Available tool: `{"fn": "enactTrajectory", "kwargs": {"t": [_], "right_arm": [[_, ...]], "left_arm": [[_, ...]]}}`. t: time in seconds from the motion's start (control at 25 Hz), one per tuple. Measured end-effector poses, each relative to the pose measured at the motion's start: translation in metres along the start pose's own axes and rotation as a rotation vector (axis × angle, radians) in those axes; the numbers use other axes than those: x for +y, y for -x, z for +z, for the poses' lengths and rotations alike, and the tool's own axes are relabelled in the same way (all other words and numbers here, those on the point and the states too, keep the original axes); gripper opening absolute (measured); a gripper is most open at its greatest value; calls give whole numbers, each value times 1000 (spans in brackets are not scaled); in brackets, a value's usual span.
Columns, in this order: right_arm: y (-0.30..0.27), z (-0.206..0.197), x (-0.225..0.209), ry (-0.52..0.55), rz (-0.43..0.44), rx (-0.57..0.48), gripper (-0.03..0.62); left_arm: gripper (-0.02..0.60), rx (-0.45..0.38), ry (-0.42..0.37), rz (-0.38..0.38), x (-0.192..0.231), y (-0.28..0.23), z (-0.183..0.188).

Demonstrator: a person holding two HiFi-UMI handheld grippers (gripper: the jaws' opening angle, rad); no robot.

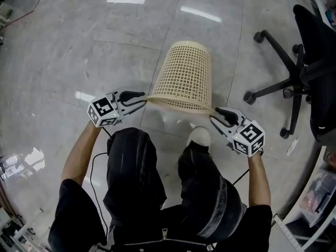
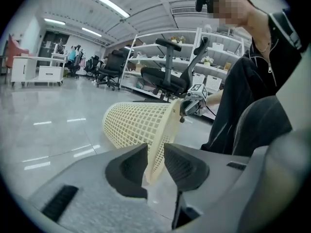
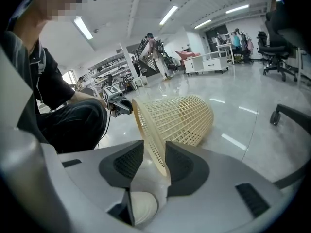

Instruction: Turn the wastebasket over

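A cream mesh wastebasket [image 1: 186, 75] lies tilted on the glossy floor, its closed bottom pointing away and its wide rim toward me. My left gripper [image 1: 144, 97] is at the rim's left end. In the left gripper view the rim of the wastebasket [image 2: 136, 123] fills the gap of the left gripper [image 2: 154, 166], pinched between the pads. My right gripper [image 1: 216, 114] is at the rim's right end. In the right gripper view the wastebasket [image 3: 180, 115] has its rim inside the right gripper [image 3: 155, 161], resting against one pad with a gap at the other.
A black office chair [image 1: 299, 72] on castors stands at the right, close to the basket. The person's dark-trousered knees and a white shoe [image 1: 198, 136] are just behind the rim. Shelving [image 1: 315, 203] fills the lower right corner. Open floor lies to the left and beyond.
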State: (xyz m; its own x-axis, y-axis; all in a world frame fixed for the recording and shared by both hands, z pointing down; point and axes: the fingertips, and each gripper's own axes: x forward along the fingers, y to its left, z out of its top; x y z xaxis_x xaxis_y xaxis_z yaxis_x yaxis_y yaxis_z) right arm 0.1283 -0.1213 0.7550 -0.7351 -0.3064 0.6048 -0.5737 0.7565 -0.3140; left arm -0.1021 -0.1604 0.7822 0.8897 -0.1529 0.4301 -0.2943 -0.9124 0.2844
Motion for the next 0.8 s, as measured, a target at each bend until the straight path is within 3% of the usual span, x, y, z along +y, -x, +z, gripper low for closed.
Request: {"fn": "enactTrajectory", "kwargs": {"t": [0.12, 0.24, 0.32, 0.44, 0.64, 0.8], "right_arm": [[20, 19, -6, 20, -29, -46, 129], [29, 43, -31, -37, -50, -134, 146], [24, 53, -49, -93, -38, -163, 180], [0, 63, -69, -138, -7, -159, 237], [-31, 65, -85, -211, 62, -142, 277], [-38, 54, -106, -198, 52, -104, 285]], "left_arm": [[107, -26, -47, 19, 5, 18, 24], [117, -56, -77, 86, 29, 25, 49], [171, -77, -34, 98, 47, 17, 58], [301, -107, 43, 92, 70, -6, 66], [365, -108, 144, 31, 90, -44, 67], [385, -38, 126, 36, 110, -53, 50]]}}
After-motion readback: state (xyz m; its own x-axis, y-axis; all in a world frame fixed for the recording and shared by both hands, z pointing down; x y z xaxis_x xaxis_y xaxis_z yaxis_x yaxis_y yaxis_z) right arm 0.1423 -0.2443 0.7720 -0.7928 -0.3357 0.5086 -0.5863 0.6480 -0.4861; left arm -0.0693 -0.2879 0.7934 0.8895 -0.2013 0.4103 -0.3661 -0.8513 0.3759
